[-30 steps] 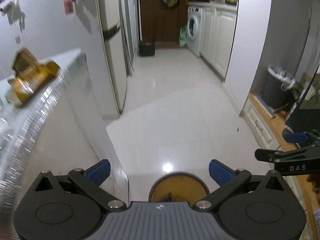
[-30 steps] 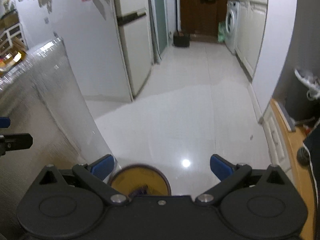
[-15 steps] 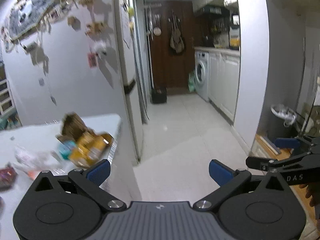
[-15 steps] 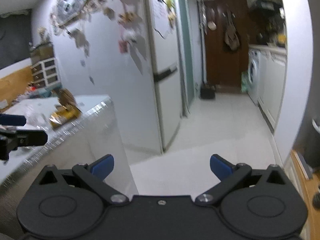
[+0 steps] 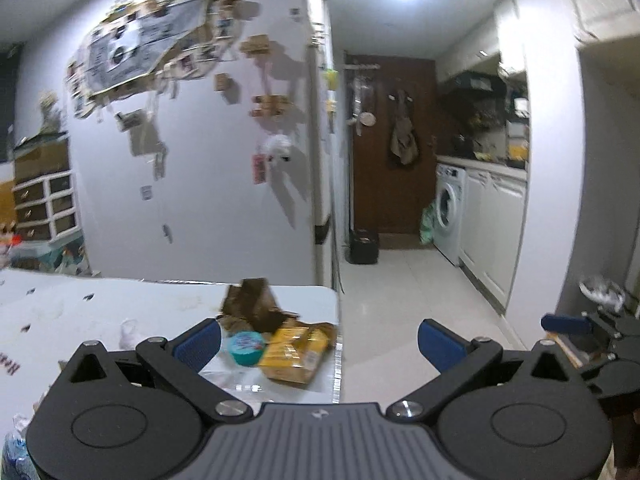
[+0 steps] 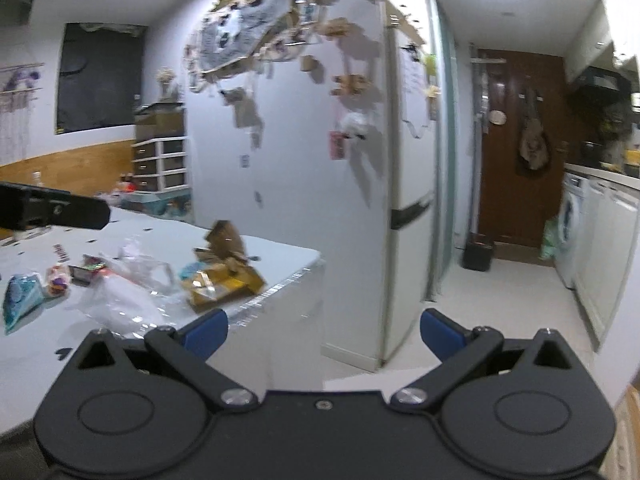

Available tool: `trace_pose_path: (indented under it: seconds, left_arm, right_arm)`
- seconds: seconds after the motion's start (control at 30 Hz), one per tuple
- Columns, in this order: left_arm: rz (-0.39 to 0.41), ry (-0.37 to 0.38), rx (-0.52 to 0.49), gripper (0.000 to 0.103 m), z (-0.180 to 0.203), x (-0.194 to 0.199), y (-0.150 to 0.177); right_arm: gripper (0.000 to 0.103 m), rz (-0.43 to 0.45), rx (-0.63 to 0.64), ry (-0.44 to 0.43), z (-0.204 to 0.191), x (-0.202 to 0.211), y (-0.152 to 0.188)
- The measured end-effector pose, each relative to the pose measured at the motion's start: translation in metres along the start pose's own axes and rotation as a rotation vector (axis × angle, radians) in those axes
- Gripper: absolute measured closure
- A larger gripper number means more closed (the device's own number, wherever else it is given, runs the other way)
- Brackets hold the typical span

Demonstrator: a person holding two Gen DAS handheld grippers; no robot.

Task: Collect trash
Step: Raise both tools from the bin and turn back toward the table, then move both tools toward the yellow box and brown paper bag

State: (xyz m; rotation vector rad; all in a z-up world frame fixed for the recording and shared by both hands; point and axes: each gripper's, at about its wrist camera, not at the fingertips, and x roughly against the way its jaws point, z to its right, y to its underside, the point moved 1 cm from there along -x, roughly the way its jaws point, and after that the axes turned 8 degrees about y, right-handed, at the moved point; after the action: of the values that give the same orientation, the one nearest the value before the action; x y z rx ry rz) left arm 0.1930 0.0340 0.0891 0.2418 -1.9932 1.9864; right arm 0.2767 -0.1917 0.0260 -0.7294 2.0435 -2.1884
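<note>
Nowhere legible print, yellow wrapper (image 5: 294, 354), teal lid (image 5: 246, 347)

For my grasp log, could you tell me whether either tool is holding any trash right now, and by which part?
Nothing is held. The left tool and right tool are both open and empty; the yellow wrapper lies untouched on the white table.

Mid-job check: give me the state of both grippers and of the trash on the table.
left gripper: open, empty
right gripper: open, empty
yellow packet: crumpled, lying near the corner of the table
brown paper bag: torn, propped up behind the packet
teal tub: on the table beside the packet
clear plastic bag: crumpled flat
</note>
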Motion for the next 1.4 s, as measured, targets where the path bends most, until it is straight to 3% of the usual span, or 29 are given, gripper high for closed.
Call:
trace_pose_path:
  seconds: [0.3, 0.63, 0.83, 1.0, 1.23, 1.4]
  left_arm:
    - [0.037, 0.020, 0.224, 0.000, -0.081, -0.012, 0.023]
    - [0.004, 0.148, 0.477, 0.000, -0.137, -0.043, 0.050]
    - [-0.031, 0.259, 0.603, 0.000, -0.145, -0.054, 0.066]
    - [-0.028, 0.369, 0.640, 0.000, -0.140, -0.057, 0.071]
    - [-0.074, 0.414, 0.723, 0.000, -0.136, -0.061, 0.085]
    - [-0.089, 0.460, 0.687, 0.000, -0.123, -0.059, 0.086]
  right_arm:
    - [0.000, 0.030, 0.017, -0.117, -0.035, -0.035, 0.002]
    - [0.000, -0.002, 0.002, -0.232, -0.051, -0.107, 0.004]
    - [0.000, 0.011, -0.040, -0.313, -0.057, -0.154, 0.001]
    - [0.000, 0.015, -0.057, -0.373, -0.063, -0.188, 0.004]
    - [0.000, 0.052, -0.108, -0.473, -0.062, -0.218, 0.006]
    - [0.000, 0.035, -0.135, -0.538, -0.060, -0.231, 0.009]
